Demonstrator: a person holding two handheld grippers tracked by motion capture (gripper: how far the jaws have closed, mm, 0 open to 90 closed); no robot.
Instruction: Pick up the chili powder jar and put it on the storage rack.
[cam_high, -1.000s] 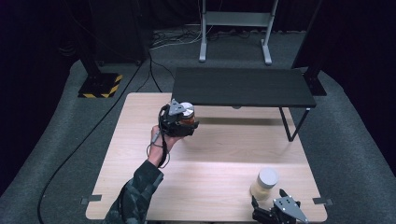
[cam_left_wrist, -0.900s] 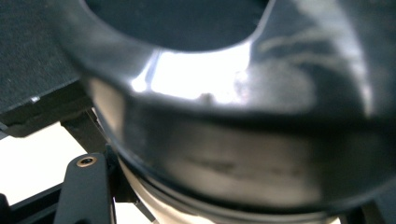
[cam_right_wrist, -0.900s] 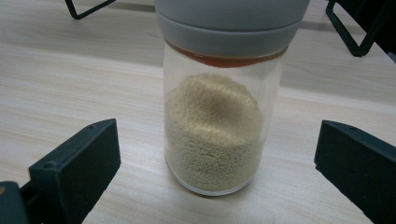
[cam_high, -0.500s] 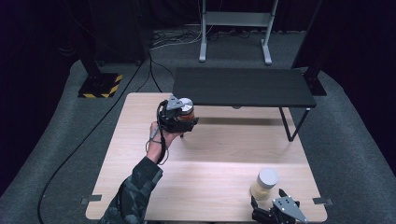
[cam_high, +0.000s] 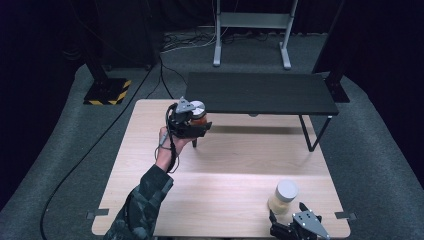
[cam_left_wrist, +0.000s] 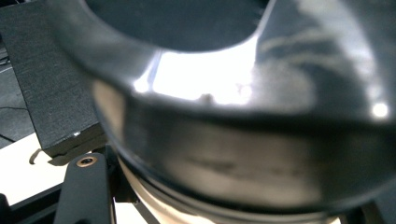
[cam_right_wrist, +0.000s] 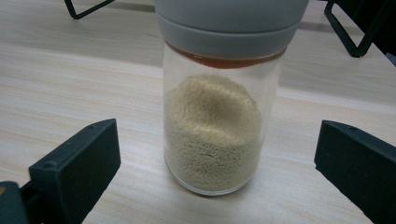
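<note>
Left hand-held gripper (cam_high: 194, 121): held up above the far left part of the worktop, its jaws clamped on a jar; a hand (cam_high: 167, 142) in a patterned sleeve grips it from below, and a cable hangs down beside the wrist.
Held jar (cam_high: 197, 114): reddish-brown contents under a grey lid, lifted clear of the worktop, close to the front left corner of the black shelf; in the left gripper view it sits right against the lens as a blurred dark curve with a bright glare.
Right hand-held gripper (cam_high: 281, 220): low at the near right edge of the worktop, jaws spread wide and touching nothing; the grey three-cornered plate on top is in sight.
Second jar (cam_right_wrist: 219, 114): clear glass, about half full of fine beige grains, with a grey lid and an orange ring under it; it stands upright on the worktop between the right jaws with free space on both sides.
Worktop (cam_high: 235, 165): pale wood grain, rectangular.
Black shelf (cam_high: 260, 92): a low flat board on thin black legs, standing across the far side of the worktop.
Floor (cam_high: 65, 150): grey carpet around the worktop, a black cable trailing over it, and a yellow-and-black striped base plate (cam_high: 107, 91) at the far left.
</note>
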